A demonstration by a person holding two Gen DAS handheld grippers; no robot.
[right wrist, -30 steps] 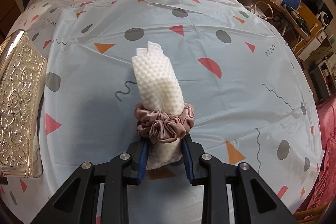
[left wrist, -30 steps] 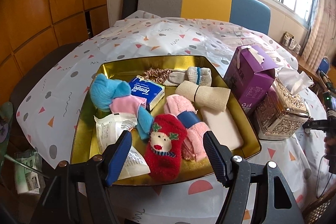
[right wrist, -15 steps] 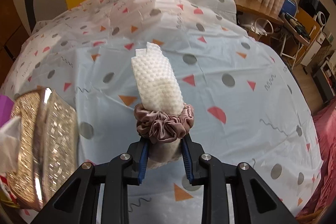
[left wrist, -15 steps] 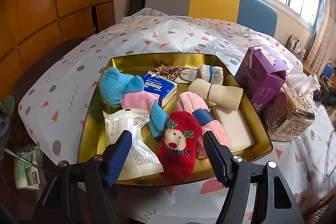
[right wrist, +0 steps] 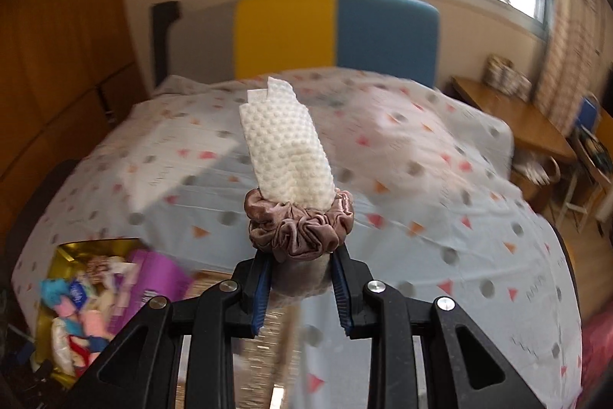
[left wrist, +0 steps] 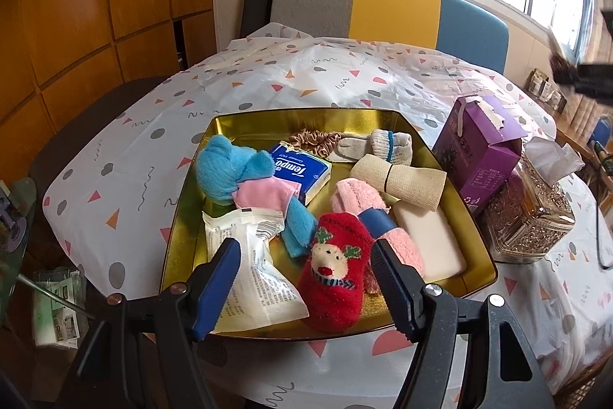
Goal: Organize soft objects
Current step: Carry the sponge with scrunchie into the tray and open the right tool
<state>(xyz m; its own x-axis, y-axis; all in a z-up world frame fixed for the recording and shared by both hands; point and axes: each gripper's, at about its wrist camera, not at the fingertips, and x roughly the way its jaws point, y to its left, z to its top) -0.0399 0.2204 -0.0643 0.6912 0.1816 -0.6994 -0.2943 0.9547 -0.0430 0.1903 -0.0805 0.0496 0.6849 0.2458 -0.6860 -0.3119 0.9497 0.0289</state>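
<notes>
A gold tray (left wrist: 230,125) on the patterned tablecloth holds several soft items: a blue sock (left wrist: 226,171), a red reindeer sock (left wrist: 333,271), a pink sock (left wrist: 360,198), a beige cloth roll (left wrist: 398,179), a Tempo tissue pack (left wrist: 299,171) and a white wrapper (left wrist: 253,278). My left gripper (left wrist: 306,286) hovers open over the tray's near edge, nothing between its fingers. High above the table, my right gripper (right wrist: 300,290) is shut on a rolled white dotted cloth (right wrist: 285,152) ringed by a mauve satin scrunchie (right wrist: 299,221). The tray (right wrist: 65,252) shows blurred at lower left.
A purple carton (left wrist: 482,156) and an ornate metal tissue box (left wrist: 528,213) stand right of the tray. A grey, yellow and blue chair back (left wrist: 383,6) lies behind the table. A wooden side table (right wrist: 513,117) and window are at right.
My right gripper has lifted the white cloth roll well off the tablecloth and swung toward the tray side, the view now blurred. The left gripper has barely moved.
</notes>
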